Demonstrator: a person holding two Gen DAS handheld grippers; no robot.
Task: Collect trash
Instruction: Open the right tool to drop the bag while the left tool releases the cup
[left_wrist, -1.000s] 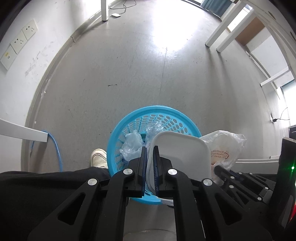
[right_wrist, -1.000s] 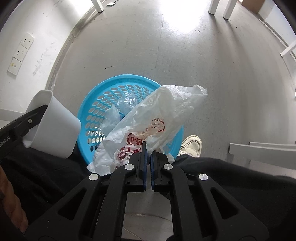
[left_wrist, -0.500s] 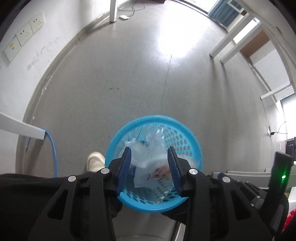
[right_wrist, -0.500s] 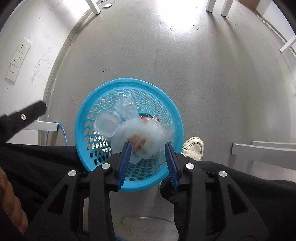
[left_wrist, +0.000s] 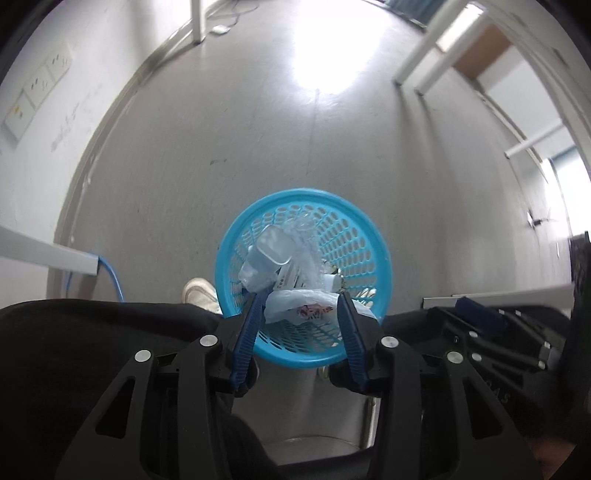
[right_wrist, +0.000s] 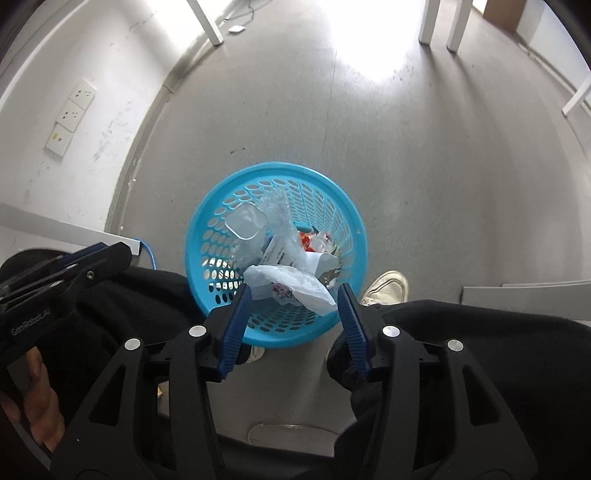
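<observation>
A round blue plastic basket (left_wrist: 365, 236) (right_wrist: 332, 206) stands on the grey floor below both grippers. Inside lie a white plastic container (left_wrist: 271, 249) (right_wrist: 244, 221), a white plastic bag with red print (left_wrist: 299, 308) (right_wrist: 291, 284), clear plastic wrap and other wrappers. My left gripper (left_wrist: 301, 306) is open and empty above the basket's near rim. My right gripper (right_wrist: 293, 297) is open and empty above the same rim. The left gripper also shows at the left edge of the right wrist view (right_wrist: 70, 266).
The person's black-clad legs and white shoes (left_wrist: 199, 293) (right_wrist: 388, 286) flank the basket. A blue cable (left_wrist: 110, 277) runs by a white table leg at left. White furniture legs (right_wrist: 439, 22) stand far off. Wall sockets (right_wrist: 72, 114) are on the left wall.
Both grippers opened and let go: the white container and the printed bag dropped into the basket. Both grippers have risen a little above it.
</observation>
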